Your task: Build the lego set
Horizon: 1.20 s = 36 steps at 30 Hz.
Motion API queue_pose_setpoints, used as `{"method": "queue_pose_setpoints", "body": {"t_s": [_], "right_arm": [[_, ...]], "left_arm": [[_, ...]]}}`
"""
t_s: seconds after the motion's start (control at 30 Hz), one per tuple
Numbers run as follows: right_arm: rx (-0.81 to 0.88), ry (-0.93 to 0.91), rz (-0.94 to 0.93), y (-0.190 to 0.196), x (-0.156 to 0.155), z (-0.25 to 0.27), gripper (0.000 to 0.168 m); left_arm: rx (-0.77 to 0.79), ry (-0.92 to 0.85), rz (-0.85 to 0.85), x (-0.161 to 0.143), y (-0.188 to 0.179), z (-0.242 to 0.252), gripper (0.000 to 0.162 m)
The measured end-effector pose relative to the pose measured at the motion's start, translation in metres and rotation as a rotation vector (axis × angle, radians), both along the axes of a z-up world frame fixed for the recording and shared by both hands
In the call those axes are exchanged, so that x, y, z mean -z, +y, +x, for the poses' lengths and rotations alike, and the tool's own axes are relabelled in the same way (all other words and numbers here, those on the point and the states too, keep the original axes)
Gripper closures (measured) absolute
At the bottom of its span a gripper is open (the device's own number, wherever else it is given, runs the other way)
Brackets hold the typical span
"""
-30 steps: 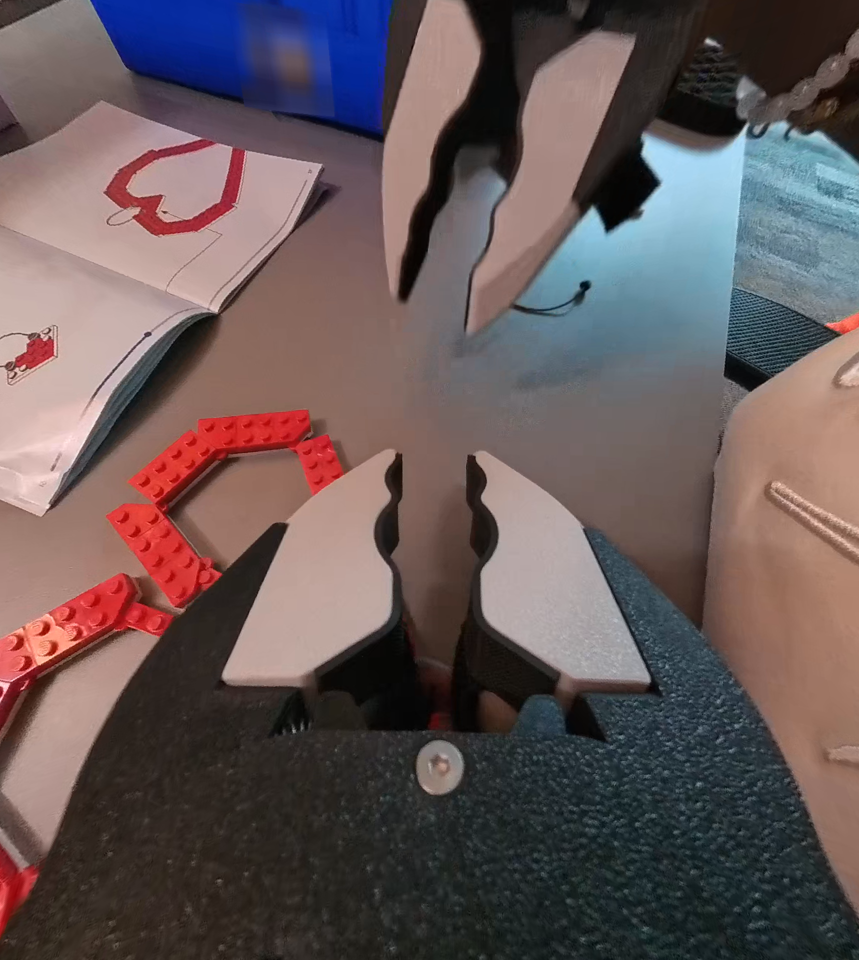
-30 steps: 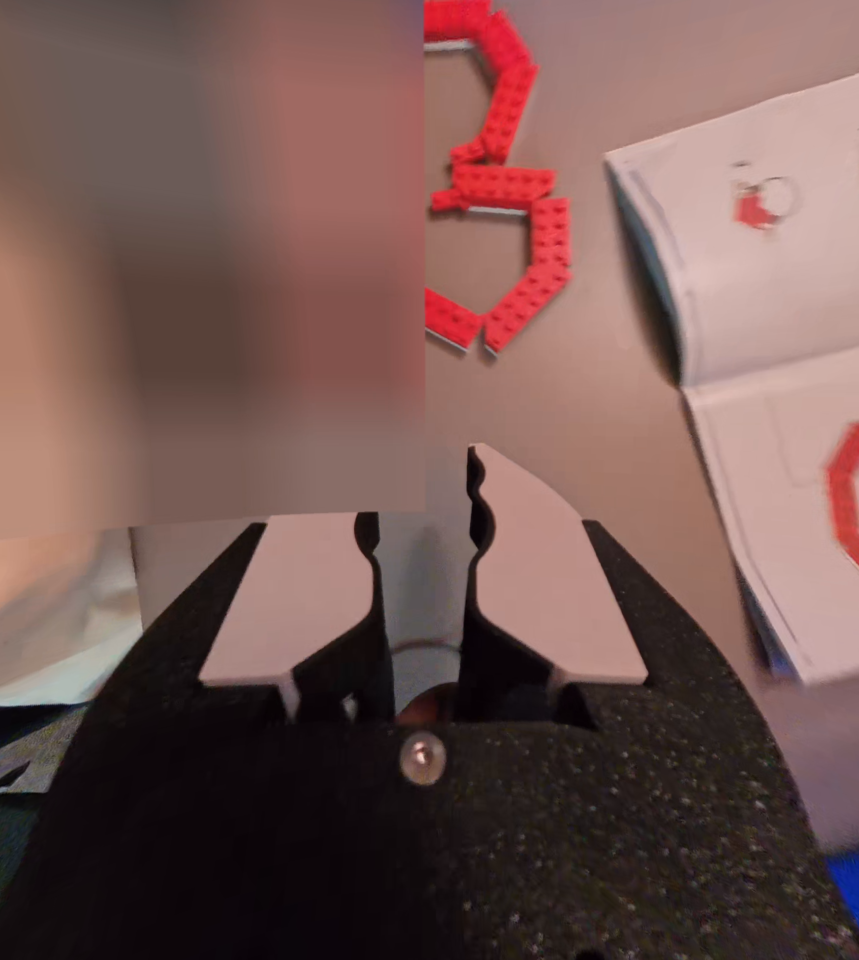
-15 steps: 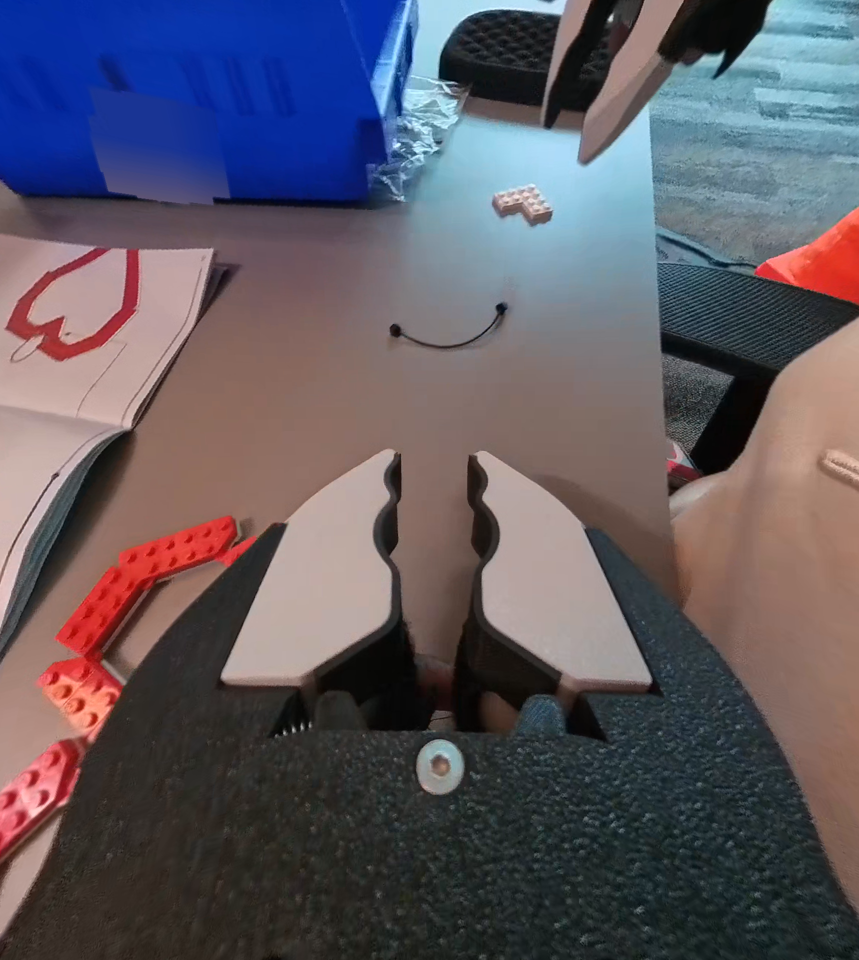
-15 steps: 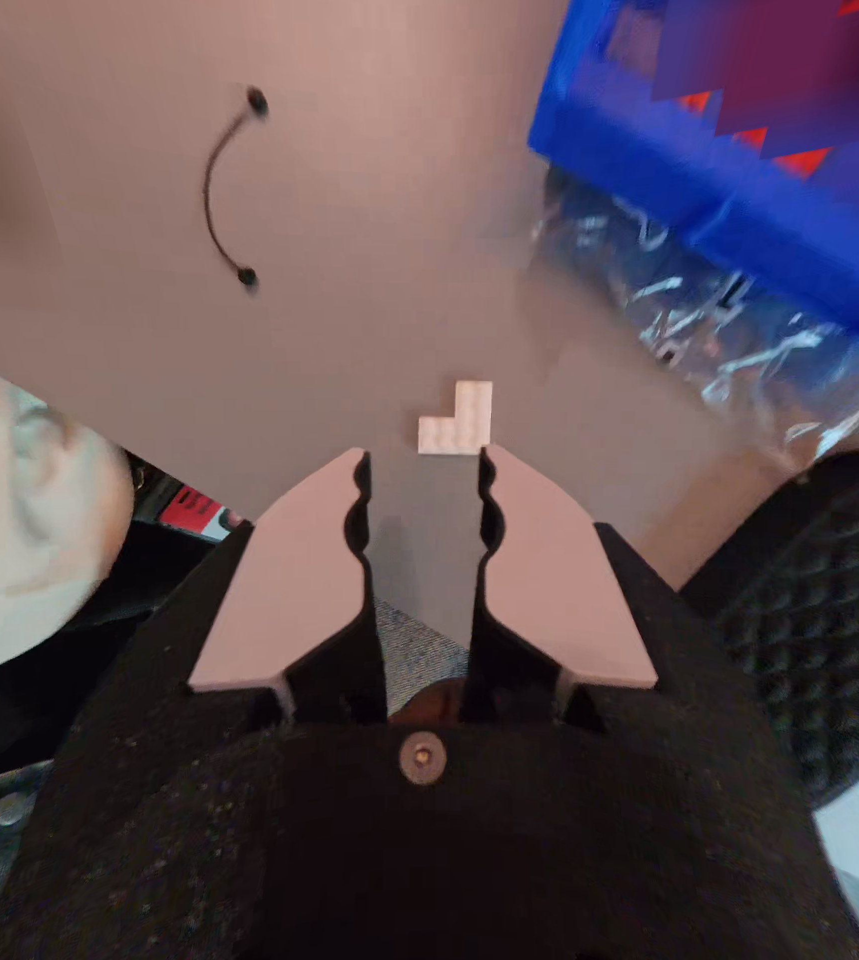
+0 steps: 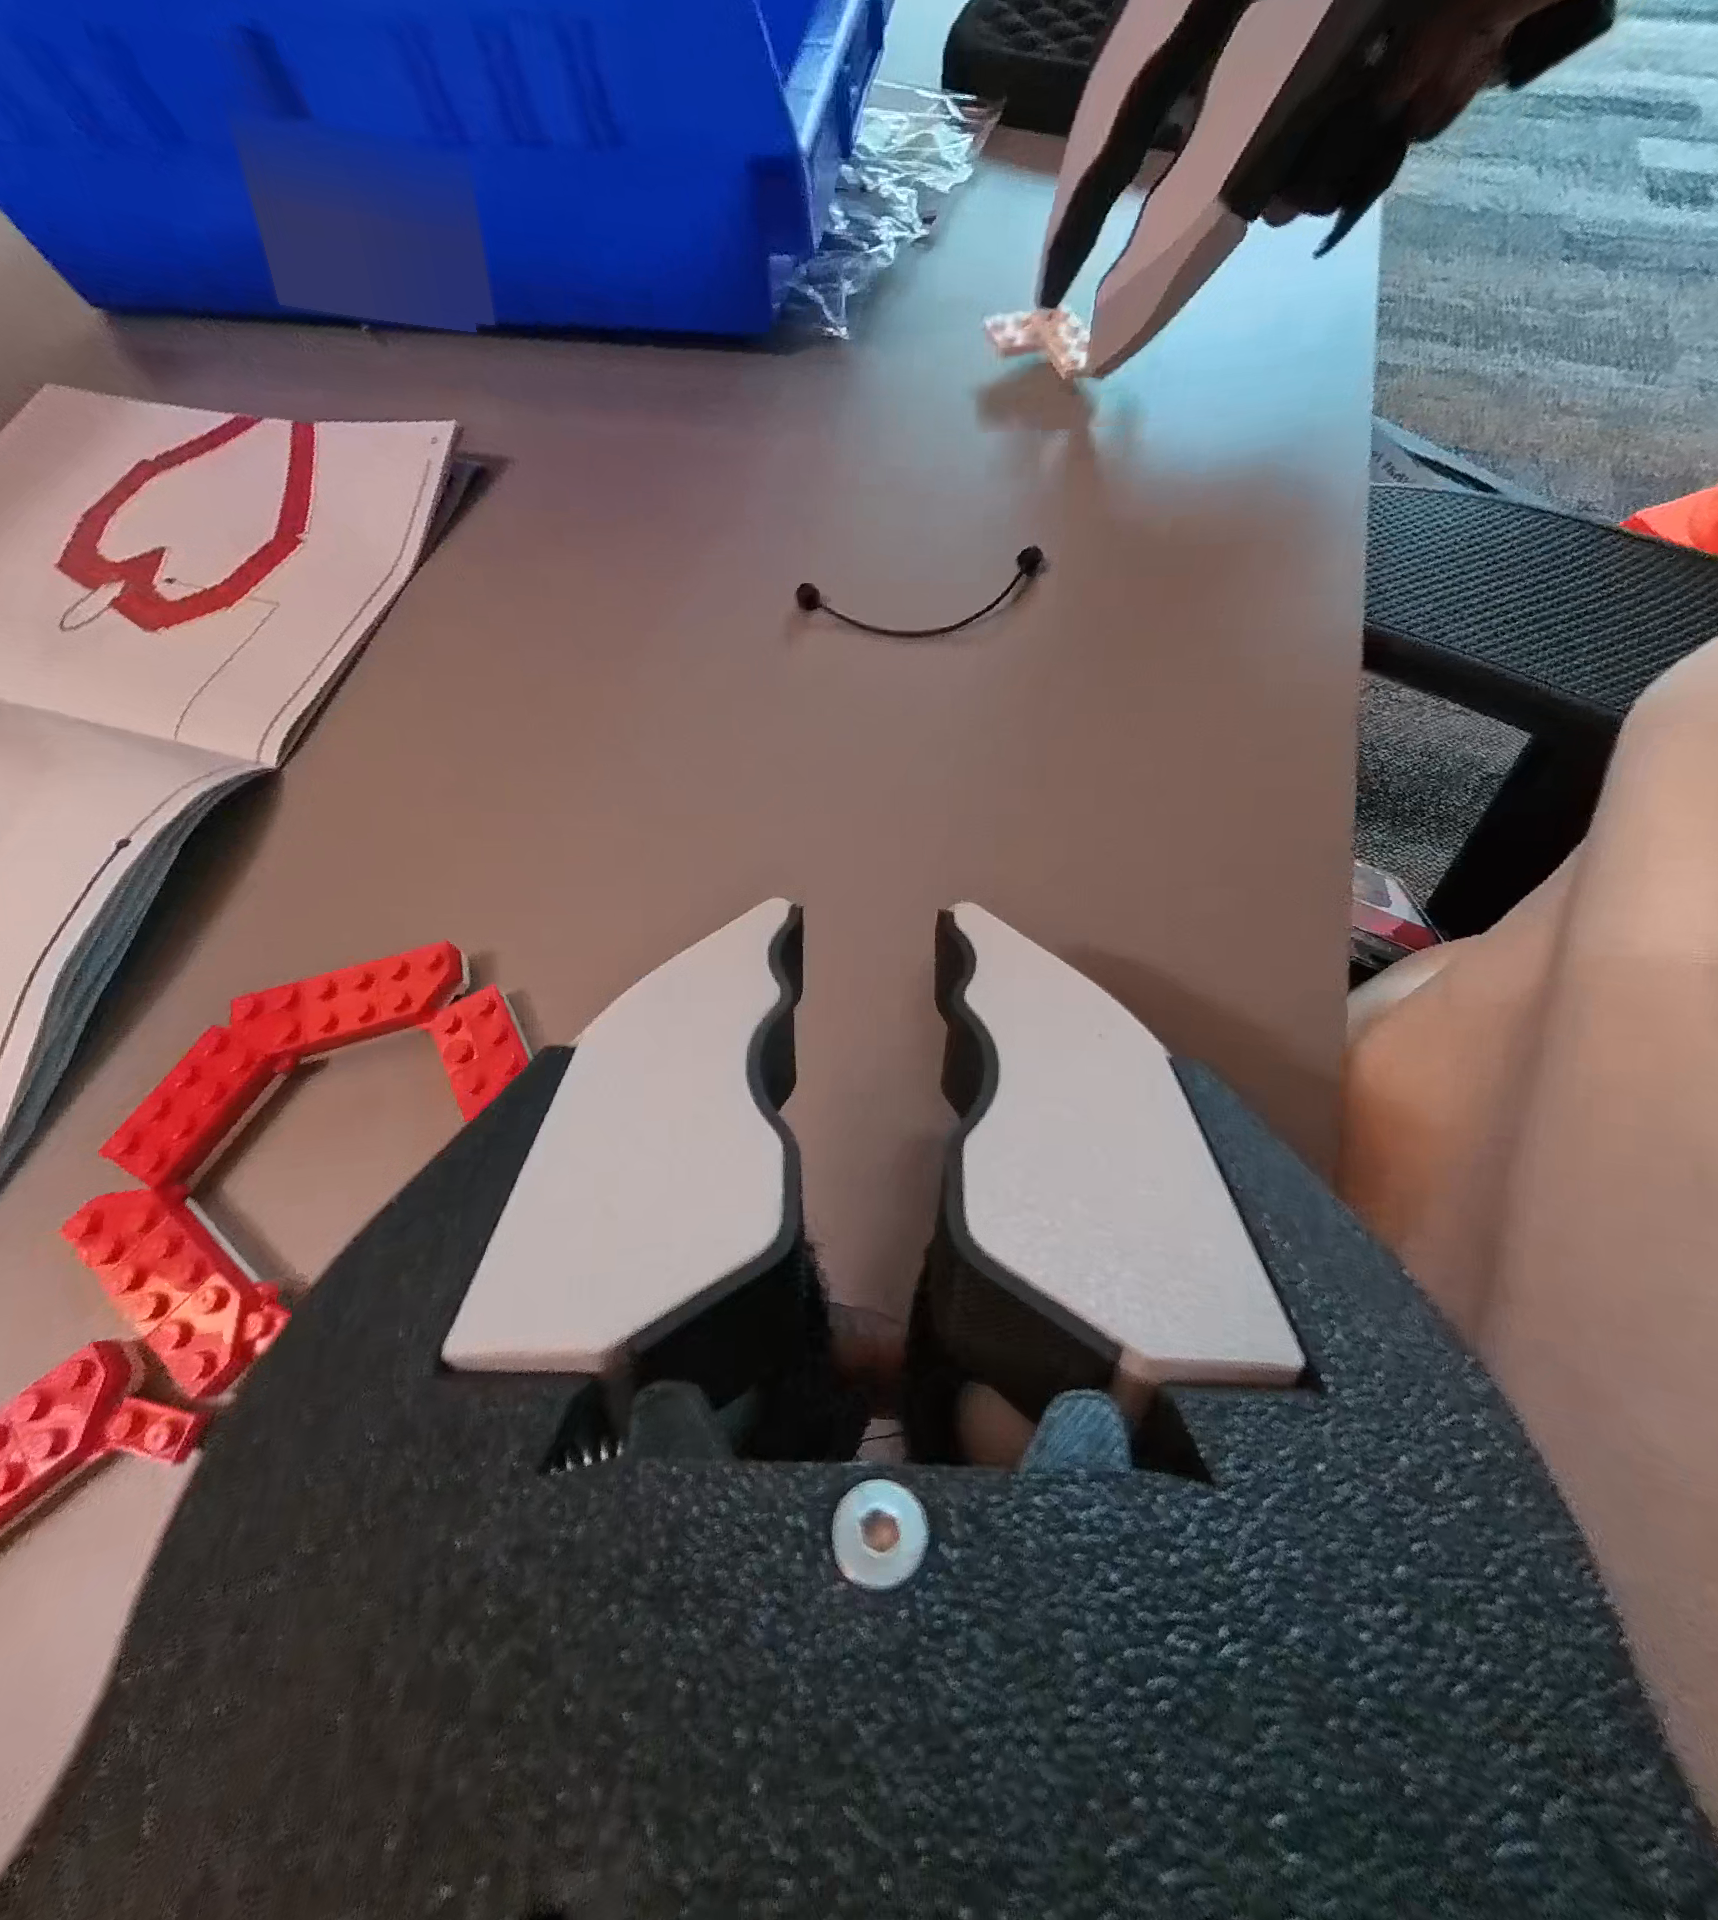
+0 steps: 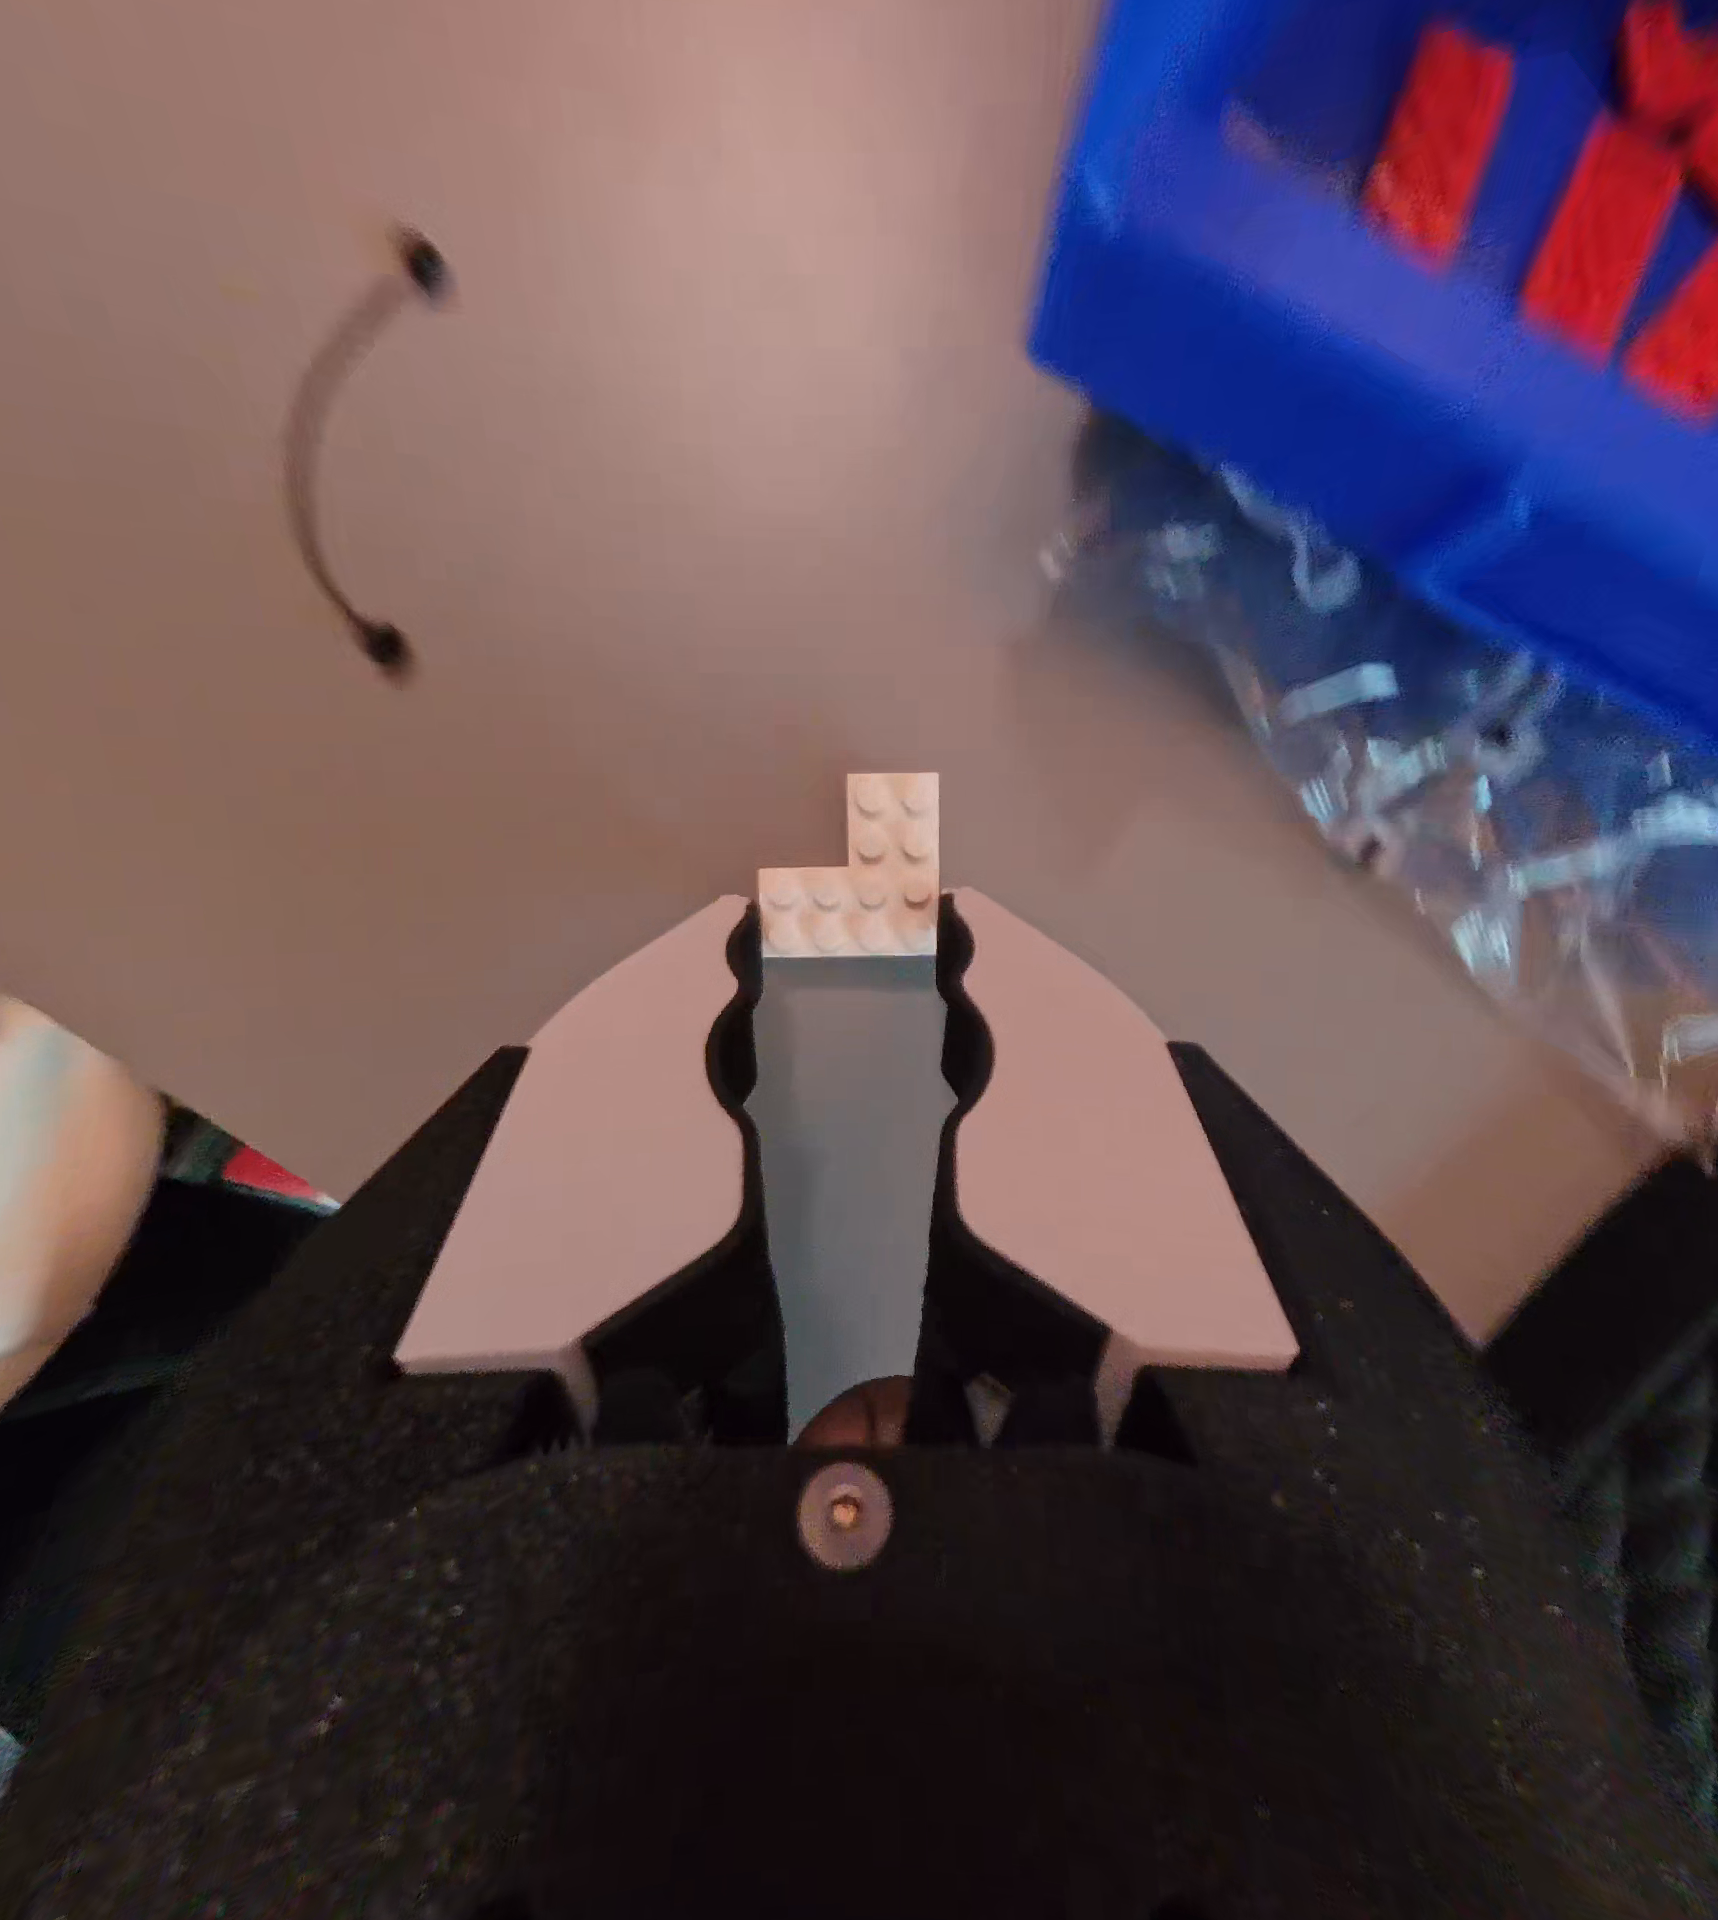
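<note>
At the far right end of the brown table [image 5: 689, 748], the right gripper [image 6: 850, 914] comes down steeply with both tips on the surface, its fingers set against either side of the white L-shaped plate [image 6: 870, 883]; the fingers touch the plate's edges and look clamped on it, the plate lying flat, studs up, short arm pointing away from the gripper. From the left wrist view the same gripper [image 5: 1083, 322] stands over the plate [image 5: 1037, 338], near the table's right edge. Left gripper [image 5: 867, 925] hangs above the near part of the table, fingers parted with a narrow gap, nothing between them. Just left of it lies the red lego frame [image 5: 211, 1164], a chain of angled red plates bent into an open outline, partly hidden under the gripper body. Beyond that, an open instruction booklet [image 5: 159, 644] lies flat at the left, showing a red heart-shaped outline on its far page. A thin black cord with a bead at each end [image 5: 917, 608] lies curved in mid-table, well apart from both plate and frame. Blue bin [image 5: 419, 156] sits at the far left corner, red pieces [image 6: 1603, 239] inside, blurred. Crumpled clear plastic bag [image 6: 1457, 769] lies between the bin and the white plate, beside the bin's corner. Black mesh chair [image 5: 1561, 613] to the right, off the table edge.
</note>
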State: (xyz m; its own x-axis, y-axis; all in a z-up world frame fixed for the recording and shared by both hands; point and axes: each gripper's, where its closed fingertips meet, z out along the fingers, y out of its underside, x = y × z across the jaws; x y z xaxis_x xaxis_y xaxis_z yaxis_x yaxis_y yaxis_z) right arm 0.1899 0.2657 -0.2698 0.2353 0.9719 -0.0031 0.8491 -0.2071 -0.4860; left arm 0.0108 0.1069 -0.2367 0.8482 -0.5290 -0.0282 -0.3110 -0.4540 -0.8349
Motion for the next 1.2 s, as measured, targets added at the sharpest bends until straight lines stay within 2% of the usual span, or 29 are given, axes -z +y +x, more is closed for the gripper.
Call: {"method": "queue_pose_setpoints", "body": {"t_s": [0.07, 0.13, 0.2, 0.3, 0.37, 0.43, 0.47, 0.63, 0.73, 0.87, 0.93, 0.97, 1.07, 1.13, 1.2], "right_arm": [[-0.115, 0.088, -0.009, -0.018, -0.015, -0.034, 0.136], [-0.333, 0.149, -0.008, -0.051, -0.028, -0.075, 0.136], [-0.576, 0.101, 0.007, -0.083, -0.02, -0.105, 0.136], [-0.866, -0.004, 0.052, -0.101, 0.002, -0.134, 0.136], [-0.968, -0.051, 0.028, -0.103, 0.011, -0.144, 0.136], [-0.996, -0.063, -0.017, -0.103, 0.011, -0.151, 0.132], [-0.997, -0.06, -0.023, -0.101, 0.009, -0.153, 0.124], [-0.836, 0.099, -0.109, -0.105, -0.013, -0.151, 0.121], [-0.782, 0.087, -0.014, -0.097, 0.0, -0.147, 0.118], [-0.771, 0.088, 0.008, -0.091, 0.005, -0.148, 0.123], [-0.733, 0.068, 0.017, -0.08, 0.003, -0.146, 0.131], [-0.682, 0.053, 0.033, -0.071, 0.001, -0.144, 0.138], [-0.429, -0.036, 0.024, -0.046, -0.002, -0.132, 0.148], [-0.269, -0.029, -0.013, -0.045, -0.004, -0.127, 0.154], [-0.18, 0.006, -0.021, -0.049, -0.004, -0.125, 0.159]], "left_arm": [[-0.014, 0.001, -0.002, 0.001, 0.0, -0.004, 0.139], [-0.023, 0.014, 0.002, 0.002, 0.0, -0.007, 0.139], [-0.025, 0.032, -0.002, 0.004, 0.0, -0.009, 0.139], [-0.031, 0.067, -0.005, 0.008, -0.001, -0.012, 0.139], [-0.04, 0.081, -0.009, 0.009, -0.002, -0.015, 0.138], [-0.047, 0.077, -0.008, 0.01, -0.003, -0.016, 0.139], [-0.052, 0.07, -0.009, 0.011, -0.004, -0.017, 0.138], [-0.063, 0.02, -0.01, 0.012, -0.004, -0.021, 0.139], [-0.041, 0.008, -0.006, 0.01, -0.001, -0.02, 0.139], [-0.016, 0.028, -0.007, 0.01, 0.003, -0.02, 0.138], [-0.016, 0.04, -0.001, 0.009, 0.004, -0.02, 0.138], [-0.018, 0.037, 0.002, 0.009, 0.004, -0.02, 0.139], [-0.029, 0.012, 0.0, 0.009, 0.004, -0.02, 0.139], [-0.033, 0.0, 0.0, 0.009, 0.003, -0.02, 0.139], [-0.03, -0.009, 0.005, 0.008, 0.003, -0.02, 0.139]]}}
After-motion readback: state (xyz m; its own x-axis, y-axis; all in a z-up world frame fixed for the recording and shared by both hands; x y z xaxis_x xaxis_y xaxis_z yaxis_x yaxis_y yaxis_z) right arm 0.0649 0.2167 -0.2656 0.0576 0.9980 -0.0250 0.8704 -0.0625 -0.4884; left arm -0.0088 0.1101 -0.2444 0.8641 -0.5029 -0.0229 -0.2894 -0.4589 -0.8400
